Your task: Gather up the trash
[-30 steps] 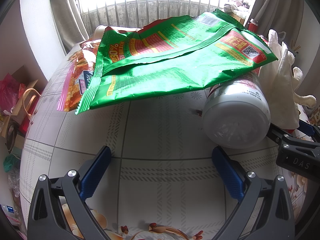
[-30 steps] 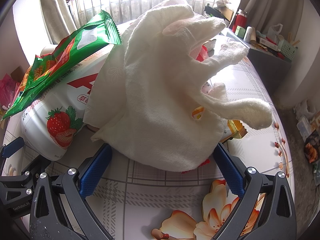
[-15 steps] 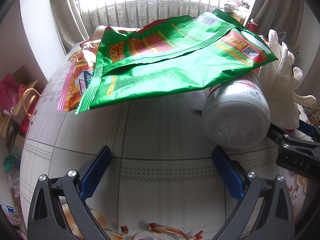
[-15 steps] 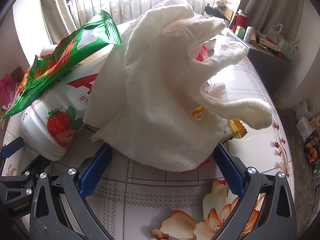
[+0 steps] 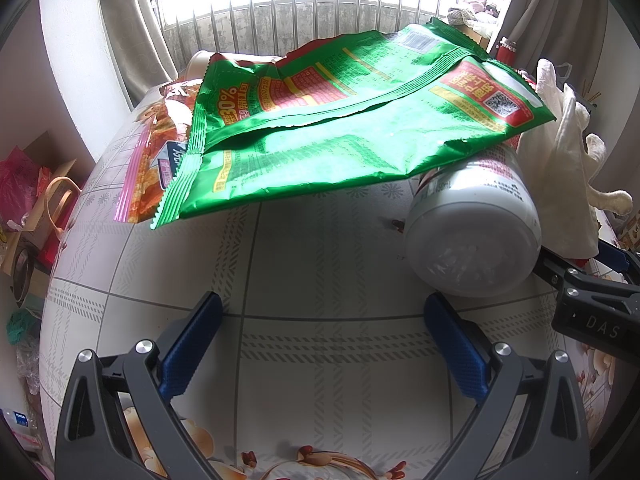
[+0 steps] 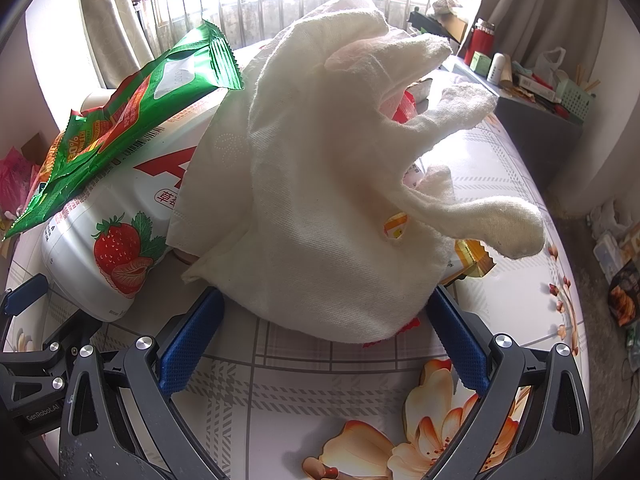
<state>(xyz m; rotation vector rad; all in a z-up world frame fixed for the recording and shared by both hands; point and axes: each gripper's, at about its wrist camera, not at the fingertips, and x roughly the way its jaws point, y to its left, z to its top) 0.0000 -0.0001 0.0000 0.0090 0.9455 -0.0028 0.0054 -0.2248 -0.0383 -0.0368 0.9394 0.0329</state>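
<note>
Patterned table (image 5: 320, 272) holds the trash pile. Green bag (image 5: 340, 132) lies across a white bottle (image 5: 476, 236) on its side, orange packet (image 5: 148, 160) at its left. White cloth (image 6: 328, 200) drapes over wrappers, probably snack packs. Left gripper (image 5: 320, 320) spread wide, holding nothing; right gripper (image 6: 324, 316) spread, cloth's near edge between its fingers.

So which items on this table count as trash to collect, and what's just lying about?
Trash to collect:
green snack bag
orange snack packet
strawberry drink bottle
crumpled white tissue

Lying about:
red flask
green basket
</note>
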